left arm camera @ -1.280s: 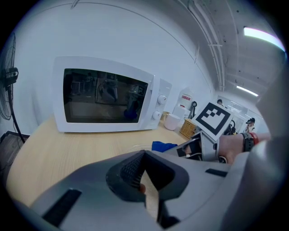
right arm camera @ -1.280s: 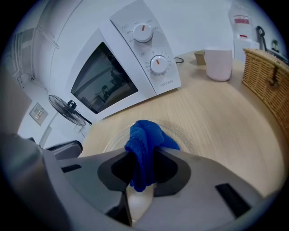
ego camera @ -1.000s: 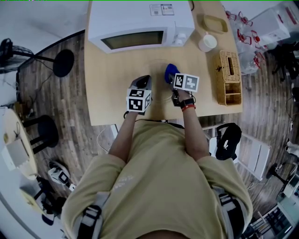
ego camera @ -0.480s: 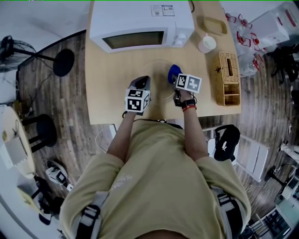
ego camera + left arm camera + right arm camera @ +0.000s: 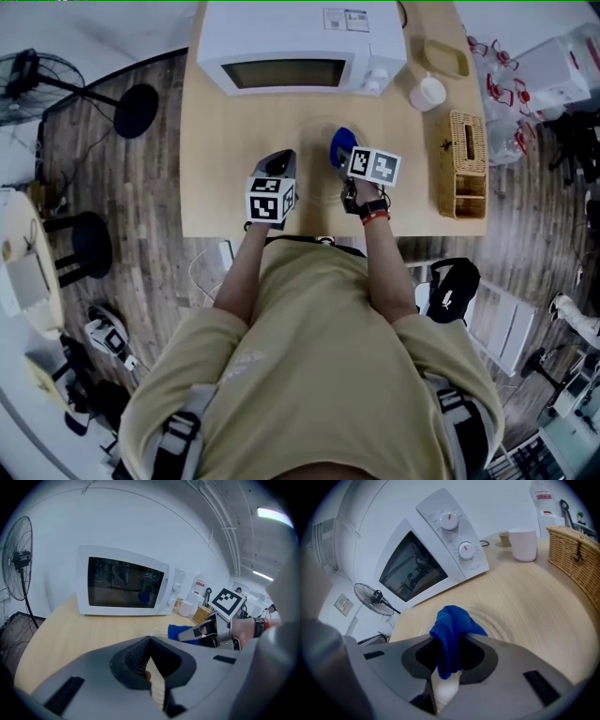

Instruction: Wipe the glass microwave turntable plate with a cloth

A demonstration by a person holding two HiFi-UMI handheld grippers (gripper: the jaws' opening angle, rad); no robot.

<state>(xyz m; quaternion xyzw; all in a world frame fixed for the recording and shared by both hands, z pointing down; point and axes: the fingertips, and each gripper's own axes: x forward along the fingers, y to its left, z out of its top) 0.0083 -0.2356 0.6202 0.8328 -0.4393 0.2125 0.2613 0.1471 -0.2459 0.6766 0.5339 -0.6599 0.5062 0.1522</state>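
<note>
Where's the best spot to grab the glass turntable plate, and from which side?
Grip the glass plate by its rim on the left side, coming in low along the table. It lies flat and thin, so only the edge fits between jaws, and the right gripper, shut on the blue cloth, is over its right part.

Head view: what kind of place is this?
Probably a lab or workshop, not a home kitchen: microwave on a lone wooden table, pedestal fan, strip lights on an industrial ceiling.

Fuzzy cloth, glossy glass plate, wooden table
</note>
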